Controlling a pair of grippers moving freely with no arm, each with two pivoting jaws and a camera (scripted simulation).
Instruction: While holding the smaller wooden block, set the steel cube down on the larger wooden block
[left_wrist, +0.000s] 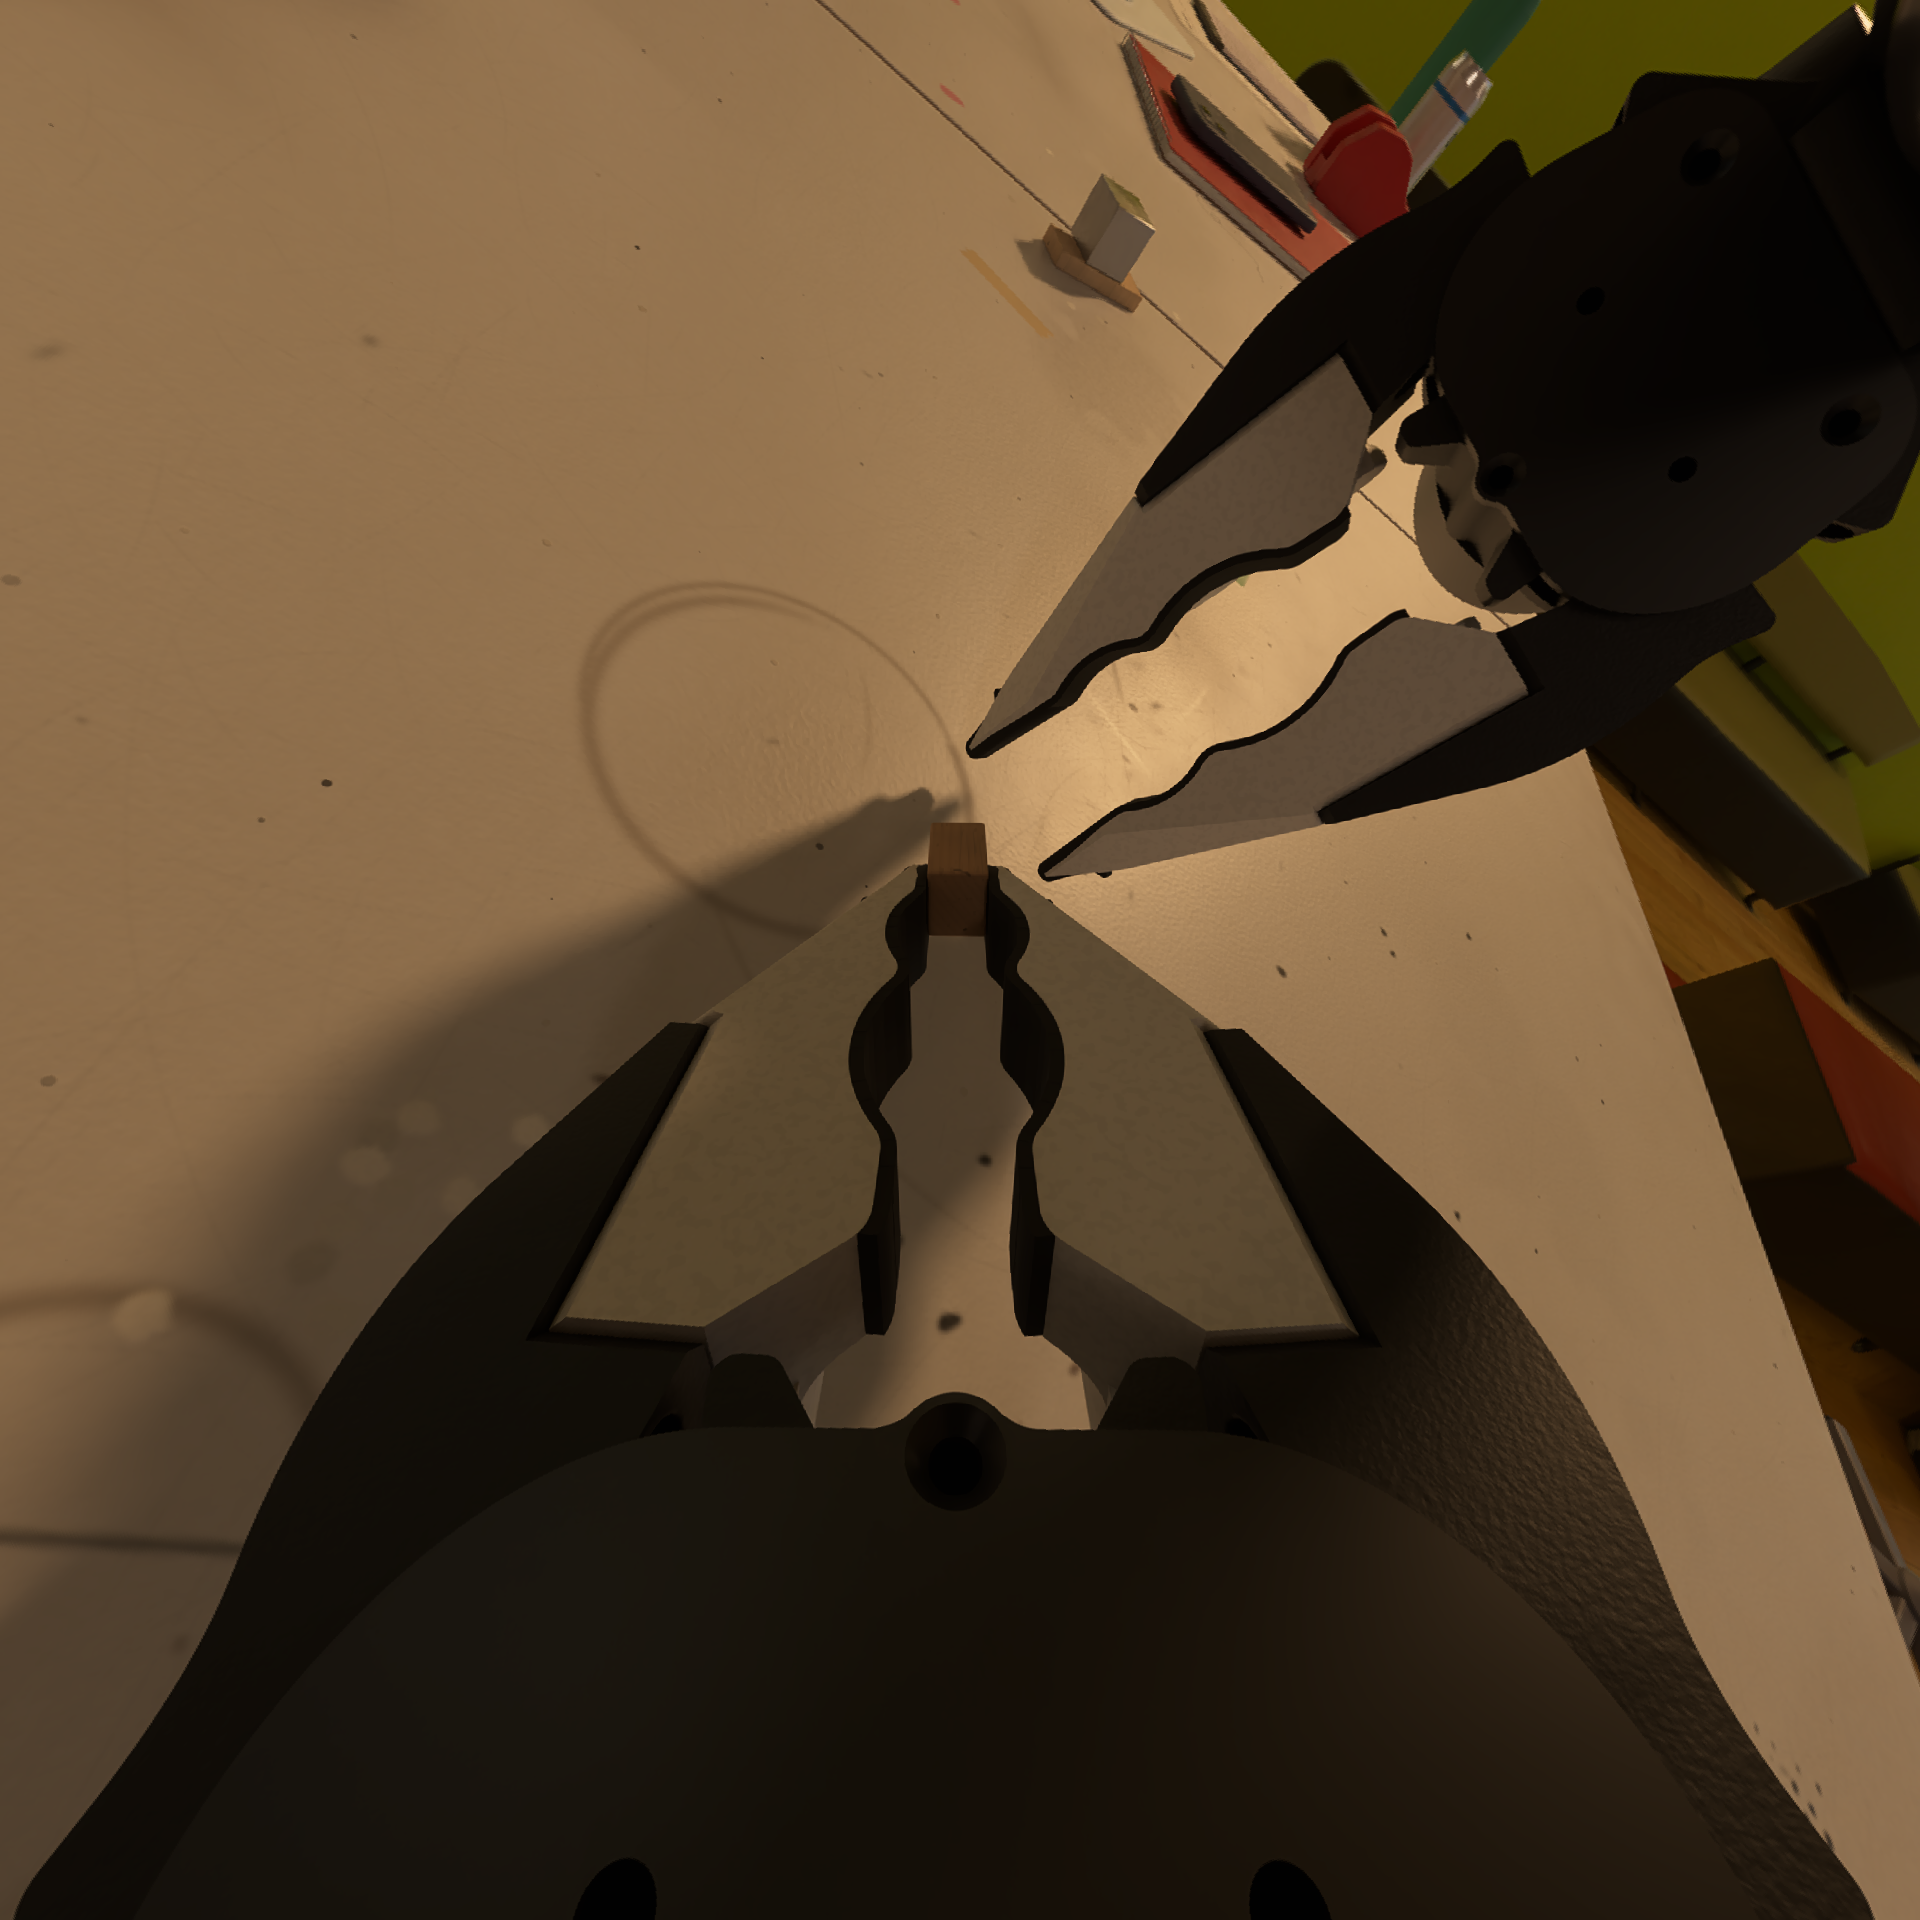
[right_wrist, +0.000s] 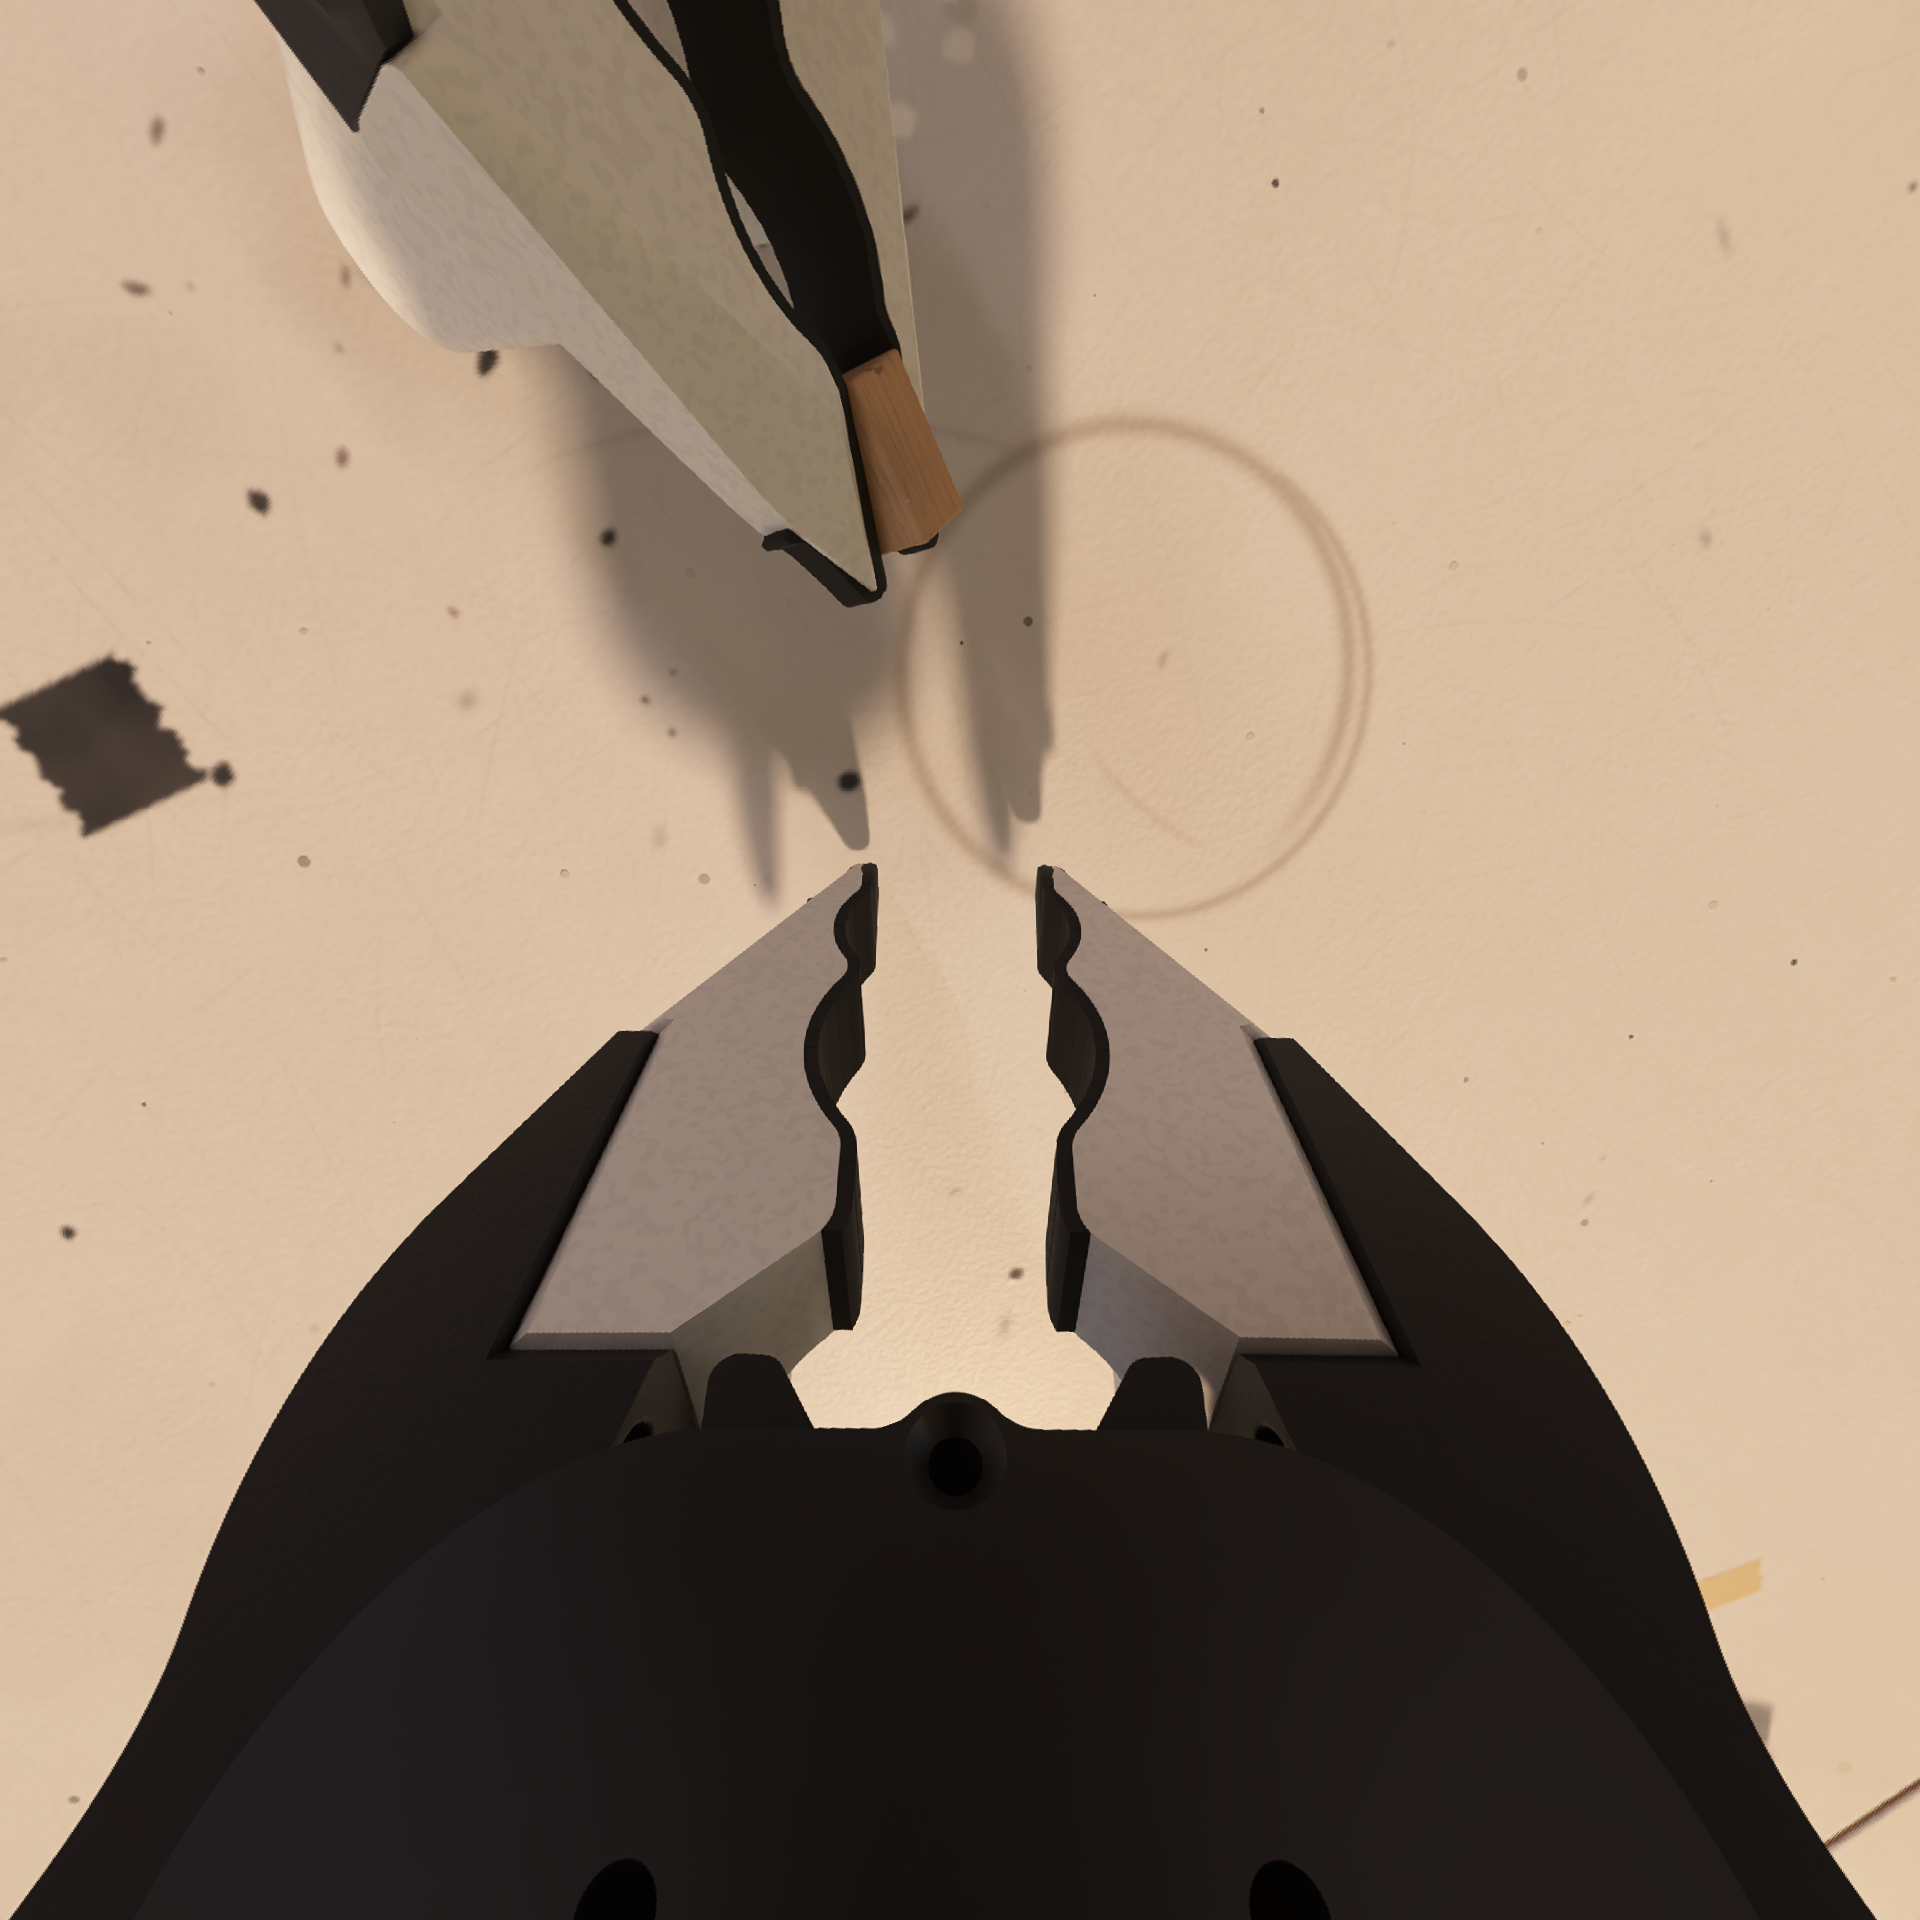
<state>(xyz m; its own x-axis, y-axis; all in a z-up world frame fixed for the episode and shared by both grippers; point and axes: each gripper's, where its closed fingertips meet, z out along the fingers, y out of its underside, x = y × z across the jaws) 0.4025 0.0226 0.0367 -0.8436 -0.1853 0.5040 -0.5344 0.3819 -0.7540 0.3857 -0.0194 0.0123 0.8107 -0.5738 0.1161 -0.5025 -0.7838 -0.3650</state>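
Note:
My left gripper (left_wrist: 957, 878) is shut on the smaller wooden block (left_wrist: 957, 880), a small tan piece pinched at its fingertips above the table. The same block (right_wrist: 904, 462) shows in the right wrist view, held in the left gripper (right_wrist: 883, 561) at the top. My right gripper (right_wrist: 957, 878) is open and empty, pointing down at the table; it shows in the left wrist view (left_wrist: 1013, 810) just right of the held block. The steel cube (left_wrist: 1112, 229) stands on the larger wooden block (left_wrist: 1086, 272), a flat tan slab, far off on the table.
The beige table (left_wrist: 416, 520) bears a ring stain (right_wrist: 1138, 665) and a dark patch (right_wrist: 99, 743). A red notebook (left_wrist: 1231, 171), a red object (left_wrist: 1356, 166) and a bottle (left_wrist: 1449, 99) lie near the far edge. The table's right edge drops to clutter (left_wrist: 1766, 1039).

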